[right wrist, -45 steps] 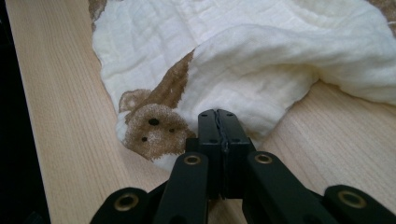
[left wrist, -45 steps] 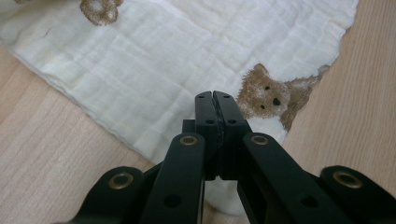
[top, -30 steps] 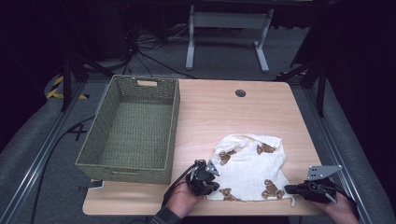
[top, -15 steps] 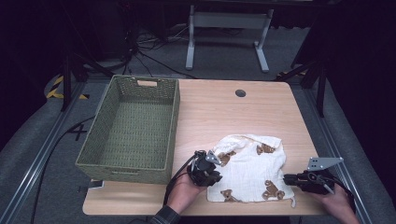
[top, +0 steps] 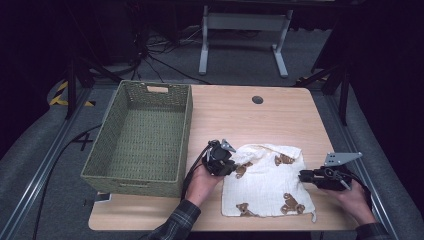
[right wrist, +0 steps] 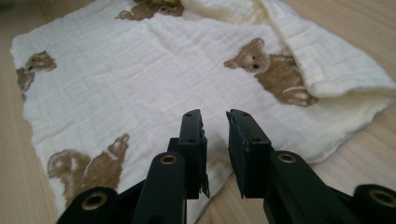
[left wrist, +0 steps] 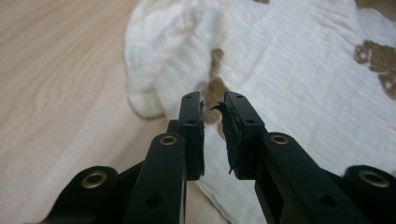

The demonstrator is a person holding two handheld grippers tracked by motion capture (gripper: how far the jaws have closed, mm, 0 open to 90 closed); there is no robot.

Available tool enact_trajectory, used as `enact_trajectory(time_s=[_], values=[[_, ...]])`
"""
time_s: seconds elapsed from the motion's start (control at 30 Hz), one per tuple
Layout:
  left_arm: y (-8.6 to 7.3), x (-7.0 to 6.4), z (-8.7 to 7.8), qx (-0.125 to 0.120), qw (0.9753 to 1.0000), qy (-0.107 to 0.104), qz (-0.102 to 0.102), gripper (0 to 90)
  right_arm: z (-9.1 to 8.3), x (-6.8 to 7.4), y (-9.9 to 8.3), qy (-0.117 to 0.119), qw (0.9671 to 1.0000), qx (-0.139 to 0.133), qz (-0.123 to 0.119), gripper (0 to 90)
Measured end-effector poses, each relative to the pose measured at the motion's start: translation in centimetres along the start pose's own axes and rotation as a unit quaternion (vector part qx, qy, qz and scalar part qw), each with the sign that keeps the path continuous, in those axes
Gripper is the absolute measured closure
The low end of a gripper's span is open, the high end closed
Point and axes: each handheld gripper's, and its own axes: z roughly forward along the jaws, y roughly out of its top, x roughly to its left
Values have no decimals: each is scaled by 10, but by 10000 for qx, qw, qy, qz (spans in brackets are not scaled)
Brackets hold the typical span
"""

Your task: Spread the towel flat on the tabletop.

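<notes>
While the cloth lies spread on the near right part of the table, just right of the basket, a gripper sits at each of its side edges. The left gripper is at the cloth's left edge, where the fabric is bunched into a soft fold; its jaws stand a narrow gap apart, low over the cloth, with a brown bear print showing between the tips, and nothing is pinched between them. The right gripper is at the cloth's right edge, jaws likewise slightly parted over the flat fabric near its border and gripping nothing. Whether either pair of tips actually touches the cloth cannot be told. In the high view the left gripper and right gripper face each other across the cloth.
</notes>
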Motion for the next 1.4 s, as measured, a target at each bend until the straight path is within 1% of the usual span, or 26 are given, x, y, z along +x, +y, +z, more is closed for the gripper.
enact_trajectory(time_s=[0.07, 0.1, 0.13, 0.2, 0.27, 0.33, 0.37, 0.4, 0.43, 0.47, 0.57, 0.7, 0.73, 0.8, 0.83, 0.87, 0.9, 0.93, 0.97, 1.03, 1.17, 1.2, 1.27, 1.33, 1.37, 1.4], values=[[5, 4, 2, -40, 10000, 73, -53, 776, 3, -4, 5, -3, 10000, -11, -20, 749], [9, 6, 3, -30, 9998, 154, -77, 776, 3, -6, 7, -4, 10000, -5, -30, 747], [11, 8, 5, -56, 9997, 169, -145, 771, 5, -9, 11, -29, 10000, -28, -41, 746], [15, 14, 8, -49, 9995, 271, -164, 764, 7, -14, 15, -27, 10000, -35, -32, 743], [19, 21, 14, 18, 9990, 411, -148, 754, 9, -19, 19, -32, 10000, -35, -32, 740], [21, 24, 15, 76, 9988, 440, -183, 740, 11, -22, 22, -59, 10000, -46, -31, 734], [21, 27, 20, 45, 9987, 447, -226, 737, 12, -25, 23, -51, 10000, -56, -24, 734], [22, 29, 21, 136, 9984, 498, -229, 730, 13, -28, 25, -58, 10000, -66, -23, 730], [22, 34, 26, 217, 9978, 561, -289, 722, 14, -30, 26, -74, 9999, -65, -35, 728], [22, 37, 30, 239, 9976, 555, -347, 717, 15, -34, 28, -91, 9999, -61, -12, 727], [21, 42, 38, 322, 9976, 458, -406, 707, 17, -40, 29, -103, 9999, -94, 51, 725], [19, 39, 42, 419, 9979, 356, -336, 679, 17, -44, 29, -166, 9998, -87, 67, 725], [19, 39, 43, 460, 9979, 378, -254, 680, 17, -45, 29, -175, 9998, -82, 65, 725], [18, 37, 45, 417, 9980, 433, -201, 707, 17, -47, 29, -211, 9997, -79, 78, 725], [18, 36, 45, 458, 9979, 425, -176, 757, 18, -48, 29, -247, 9996, -71, 92, 726], [19, 36, 46, 458, 9980, 409, -119, 841, 18, -49, 29, -282, 9995, -49, 112, 725], [18, 36, 46, 443, 9981, 385, -170, 873, 19, -51, 29, -314, 9994, -53, 105, 723], [18, 37, 46, 441, 9981, 377, -202, 881, 20, -53, 29, -324, 9994, -51, 105, 717], [19, 37, 46, 459, 9980, 403, -178, 886, 21, -54, 29, -304, 9995, -46, 121, 712], [20, 37, 44, 430, 9978, 465, -218, 888, 27, -56, 30, -337, 9994, 39, 95, 694], [26, 42, 38, 215, 9973, 638, -281, 889, 39, -60, 32, -494, 9986, 207, 6, 670], [28, 44, 36, 162, 9971, 677, -311, 889, 42, -61, 33, -477, 9986, 244, 17, 670], [30, 47, 35, 71, 9969, 698, -369, 889, 47, -62, 32, -528, 9978, 388, -40, 674], [33, 49, 35, 25, 9966, 738, -377, 890, 50, -62, 30, -561, 9973, 472, -74, 706], [34, 51, 35, 6, 9967, 729, -347, 890, 50, -62, 31, -618, 9969, 478, -97, 750], [34, 52, 36, -54, 9964, 740, -411, 890, 50, -62, 31, -632, 9967, 485, -122, 823]])
